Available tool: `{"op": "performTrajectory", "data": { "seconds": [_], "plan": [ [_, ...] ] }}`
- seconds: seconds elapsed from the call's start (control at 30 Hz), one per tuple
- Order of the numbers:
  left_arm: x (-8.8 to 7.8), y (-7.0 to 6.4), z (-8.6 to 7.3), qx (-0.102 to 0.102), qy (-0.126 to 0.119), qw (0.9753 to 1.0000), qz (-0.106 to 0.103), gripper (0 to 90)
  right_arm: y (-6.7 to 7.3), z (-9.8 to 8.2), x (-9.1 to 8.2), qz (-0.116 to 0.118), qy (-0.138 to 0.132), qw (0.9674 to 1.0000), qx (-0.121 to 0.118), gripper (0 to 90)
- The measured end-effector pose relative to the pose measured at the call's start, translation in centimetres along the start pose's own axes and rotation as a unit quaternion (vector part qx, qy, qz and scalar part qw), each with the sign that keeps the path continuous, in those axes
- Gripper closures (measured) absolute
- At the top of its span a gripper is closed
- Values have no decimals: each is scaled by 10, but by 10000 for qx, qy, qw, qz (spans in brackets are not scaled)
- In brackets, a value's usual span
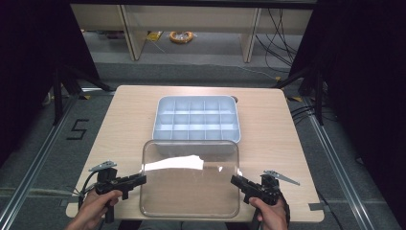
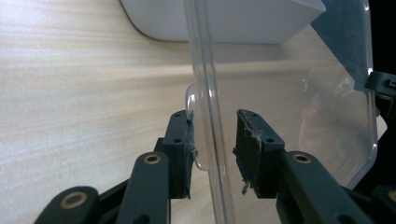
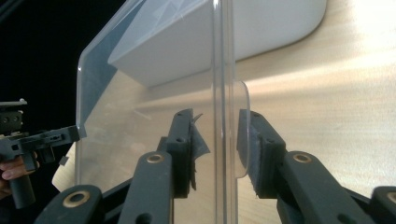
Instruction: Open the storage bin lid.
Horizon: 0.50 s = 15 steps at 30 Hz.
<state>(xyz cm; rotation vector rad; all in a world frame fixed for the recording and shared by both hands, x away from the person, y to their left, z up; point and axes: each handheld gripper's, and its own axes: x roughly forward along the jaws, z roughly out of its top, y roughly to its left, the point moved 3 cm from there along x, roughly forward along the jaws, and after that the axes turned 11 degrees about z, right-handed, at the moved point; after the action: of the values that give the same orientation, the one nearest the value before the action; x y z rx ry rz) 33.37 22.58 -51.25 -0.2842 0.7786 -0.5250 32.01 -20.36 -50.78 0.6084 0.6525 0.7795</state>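
Observation:
A clear plastic lid point(image 1: 190, 189) lies across the near half of the table, its far edge over the front of a pale grey compartment tray point(image 1: 196, 98). My left gripper point(image 1: 142, 178) is at the lid's left edge and my right gripper point(image 1: 235, 180) at its right edge. In the left gripper view the lid's rim point(image 2: 205, 93) runs between the jaws of the left gripper point(image 2: 212, 140); one pad touches the small tab and the other stands slightly off. In the right gripper view the right gripper point(image 3: 215, 140) straddles the rim point(image 3: 223, 70) the same way, open, with narrow gaps.
The tray's white wall point(image 2: 224, 21) point(image 3: 210, 42) rises just beyond the lid. The wooden tabletop point(image 1: 124, 124) is bare on both sides of the tray. Dark curtains flank the table, and desks and cables stand beyond its far edge. A hand holds each gripper at the table's near edge.

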Motion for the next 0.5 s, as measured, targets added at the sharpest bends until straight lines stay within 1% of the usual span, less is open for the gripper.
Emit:
{"op": "performTrajectory", "data": {
  "seconds": [0.03, 0.07, 0.1, 0.13, 0.17, 0.2, 0.23, 0.27, 0.3, 0.33, 0.37, 0.4, 0.43, 0.47, 0.5],
  "plan": [
    [0, 0, 0, 0, 0, 10000, 0, 654, 0, 0, 0, 0, 0, 10000, 0, 666],
    [-1, 2, -1, 82, 34, 10000, 35, 654, -1, -1, 1, -3, 17, 10000, -7, 666],
    [0, 0, -2, -38, -60, 10000, 62, 654, -2, -2, 2, -52, 43, 10000, 8, 664],
    [-1, 2, -4, 37, 16, 10000, 83, 652, -3, -5, 3, -77, 90, 9999, -34, 656],
    [-1, 2, -4, 37, 16, 10000, 83, 650, -2, -6, 4, -87, 105, 9999, 36, 654],
    [1, 2, -5, -43, 12, 10000, 86, 649, -3, -7, 4, -87, 153, 9998, -57, 653],
    [0, 4, -7, 39, 126, 9999, 36, 648, -3, -7, 4, -106, 177, 9998, -14, 652],
    [1, 2, -7, -46, 106, 9999, 18, 648, -4, -8, 4, -120, 204, 9997, 15, 650],
    [1, 2, -7, -46, 106, 9999, 18, 648, -4, -8, 4, -120, 204, 9997, 15, 650],
    [1, 2, -8, 17, 142, 9999, 16, 648, -4, -8, 3, -134, 189, 9997, 18, 647],
    [1, 1, -8, 39, 151, 9999, 19, 648, -6, -8, 3, -169, 190, 9997, -32, 644],
    [2, 0, -9, 37, 92, 9999, 55, 650, -4, -9, 3, -179, 206, 9995, 158, 641],
    [2, 0, -9, 37, 92, 9999, 55, 649, -4, -9, 3, -179, 206, 9995, 158, 641],
    [1, 1, -9, 59, 175, 9998, 16, 647, -8, -11, 4, -182, 275, 9995, 8, 635],
    [2, 1, -10, 68, 196, 9998, 26, 647, -8, -11, 4, -182, 275, 9995, 8, 635]
  ]
}}
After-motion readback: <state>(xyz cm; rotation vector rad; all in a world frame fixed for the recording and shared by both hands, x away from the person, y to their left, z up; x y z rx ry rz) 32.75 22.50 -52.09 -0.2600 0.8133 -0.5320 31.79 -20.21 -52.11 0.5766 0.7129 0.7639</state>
